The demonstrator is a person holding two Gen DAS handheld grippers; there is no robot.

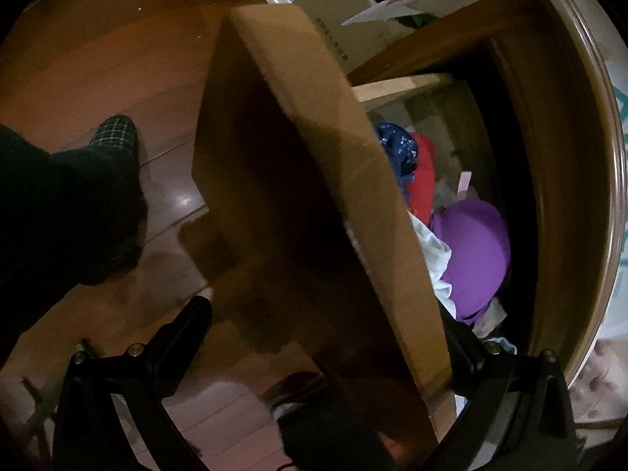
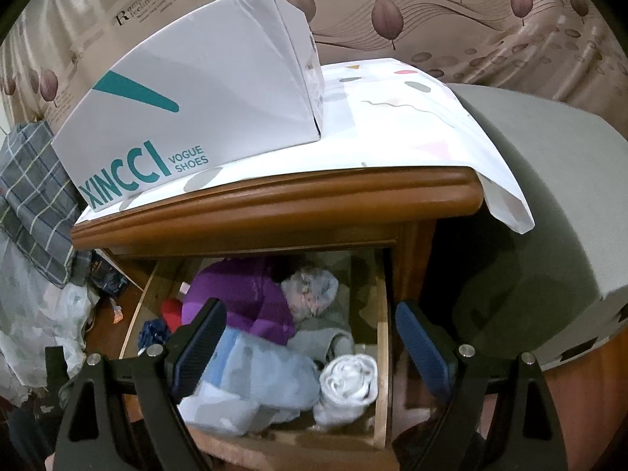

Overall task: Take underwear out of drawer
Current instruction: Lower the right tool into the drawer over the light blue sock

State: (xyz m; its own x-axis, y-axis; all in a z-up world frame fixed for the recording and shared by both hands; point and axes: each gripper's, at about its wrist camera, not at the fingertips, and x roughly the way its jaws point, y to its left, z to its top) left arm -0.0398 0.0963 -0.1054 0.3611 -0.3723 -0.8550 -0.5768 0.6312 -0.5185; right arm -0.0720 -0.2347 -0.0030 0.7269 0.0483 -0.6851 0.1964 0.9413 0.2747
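The wooden drawer (image 2: 382, 333) stands pulled out of a nightstand and holds a jumble of clothing. A purple garment (image 2: 243, 294) lies at its back, a pale blue one (image 2: 267, 384) in front, and a rolled white piece (image 2: 349, 380) at the right. My right gripper (image 2: 310, 325) hovers open just above this pile, holding nothing. My left gripper (image 1: 325, 306) is open and straddles the drawer front (image 1: 333, 137). One finger is outside and the other inside, near the purple garment (image 1: 475, 251). Red (image 1: 424, 176) and navy (image 1: 400, 145) pieces lie further along.
A white shoe box (image 2: 196, 98) sits on a patterned cloth (image 2: 392, 117) on the nightstand top. A grey mattress (image 2: 549, 196) is at the right and plaid fabric (image 2: 35, 196) at the left. A person's slippered foot (image 1: 117, 133) stands on the wooden floor (image 1: 98, 59). Cardboard boxes (image 1: 345, 4) lie beyond.
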